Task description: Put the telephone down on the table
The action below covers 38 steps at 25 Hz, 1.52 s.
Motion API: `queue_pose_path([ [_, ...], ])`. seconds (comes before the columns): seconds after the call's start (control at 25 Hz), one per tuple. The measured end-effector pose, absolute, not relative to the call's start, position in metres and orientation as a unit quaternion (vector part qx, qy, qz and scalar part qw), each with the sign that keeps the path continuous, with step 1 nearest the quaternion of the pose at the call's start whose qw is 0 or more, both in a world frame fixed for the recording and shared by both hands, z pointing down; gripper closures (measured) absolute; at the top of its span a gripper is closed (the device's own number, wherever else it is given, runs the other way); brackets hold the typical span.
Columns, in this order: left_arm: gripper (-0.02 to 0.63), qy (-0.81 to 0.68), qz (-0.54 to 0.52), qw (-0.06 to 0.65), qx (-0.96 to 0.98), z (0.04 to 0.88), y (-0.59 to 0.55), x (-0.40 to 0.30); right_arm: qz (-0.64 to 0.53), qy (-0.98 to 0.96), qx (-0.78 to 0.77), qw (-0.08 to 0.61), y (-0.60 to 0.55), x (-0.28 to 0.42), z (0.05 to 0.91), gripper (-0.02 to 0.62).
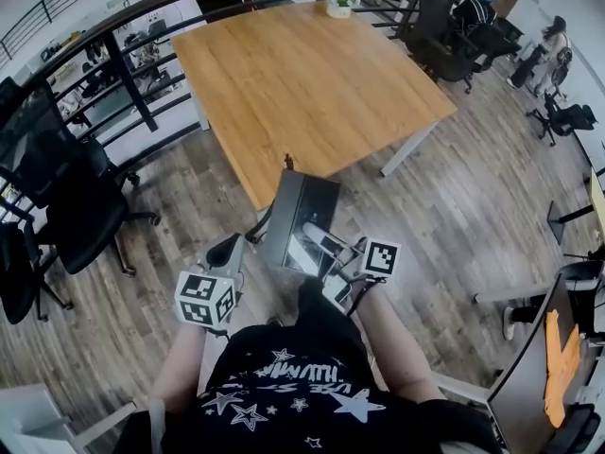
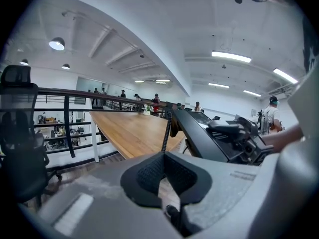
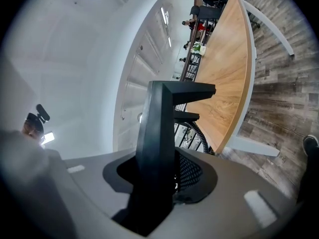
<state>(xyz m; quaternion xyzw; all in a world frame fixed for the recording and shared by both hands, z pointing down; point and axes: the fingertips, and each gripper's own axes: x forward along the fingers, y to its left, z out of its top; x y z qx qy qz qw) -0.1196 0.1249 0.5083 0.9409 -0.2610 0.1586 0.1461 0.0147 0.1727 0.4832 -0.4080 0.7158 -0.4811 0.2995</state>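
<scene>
My right claw (image 1: 326, 247) pinches the black desk telephone (image 1: 301, 220) edge-on: in the right gripper view its dark body (image 3: 157, 133) fills the hollow between my jaws, clamped on both sides, and stands up ahead of me. My left claw (image 1: 225, 252) carries nothing. In the left gripper view its jaws look drawn together at the tips, with only bare floor showing through the wedge behind them. The telephone (image 2: 204, 133) sits just off to that claw's right, and the coiled cord (image 2: 166, 133) hangs down its near side. Seen from the head view, the telephone is in the air over the wooden floor, just short of the near corner of the wooden table (image 1: 302, 83) and not touching it. The tabletop is bare apart from a small potted plant (image 1: 338, 3) at the far edge, so there is plenty of room. As I judge it, the carry is nearly over but the putting down is not yet begun: I have to bring the telephone in over the near corner, lower it flat onto the wood, then spread my right jaws and draw back.
</scene>
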Motion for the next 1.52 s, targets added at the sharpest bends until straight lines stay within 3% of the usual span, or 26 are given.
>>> queue_pose_path([
  [0.88, 0.604, -0.375, 0.167, 0.17, 0.896, 0.512, -0.027, 0.024, -0.502, 0.767, -0.327, 0.228, -0.019, 0.174, 0.493, 0.433],
  [1.52, 0.604, -0.528, 0.136, 0.198, 0.815, 0.521, -0.085, -0.013, -0.522, 0.817, -0.194, 0.147, -0.129, 0.141, 0.5, 0.433],
])
